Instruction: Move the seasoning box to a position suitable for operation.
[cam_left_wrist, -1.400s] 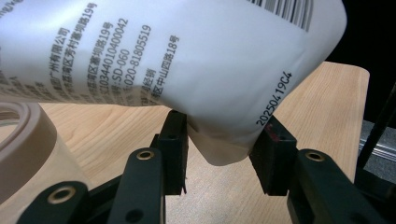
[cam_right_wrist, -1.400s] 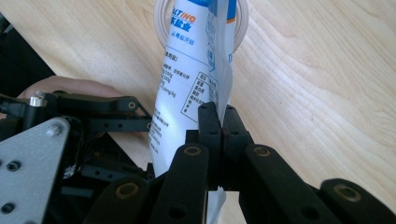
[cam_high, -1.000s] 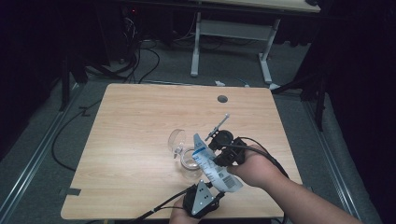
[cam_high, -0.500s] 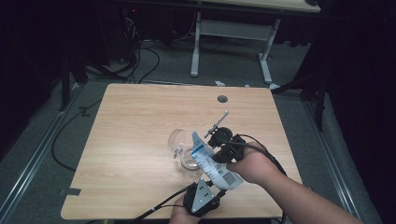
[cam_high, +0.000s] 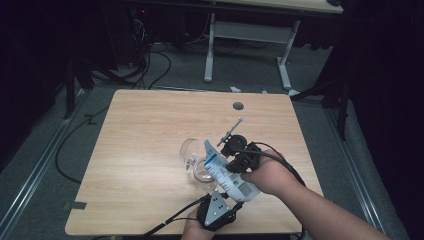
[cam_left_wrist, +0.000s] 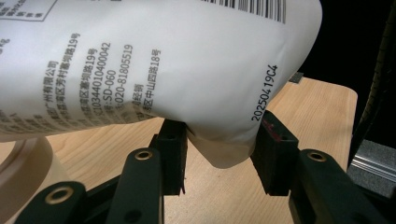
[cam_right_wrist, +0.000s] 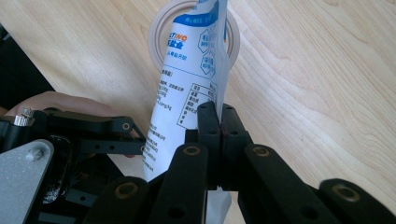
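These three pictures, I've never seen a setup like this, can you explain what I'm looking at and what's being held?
A person sits at a wooden table with a hand-held gripper in each hand; there is no robot arm. The high view looks down from above. The other two pictures come from cameras riding on the grippers, looking along their black fingers.

On the table stands a clear glass. Over it hangs a white and blue printed pouch, tilted with its top toward the glass.

The right gripper is shut on the pouch's edge. The left gripper has the pouch's bottom corner between its fingers, but whether they press on it isn't clear.
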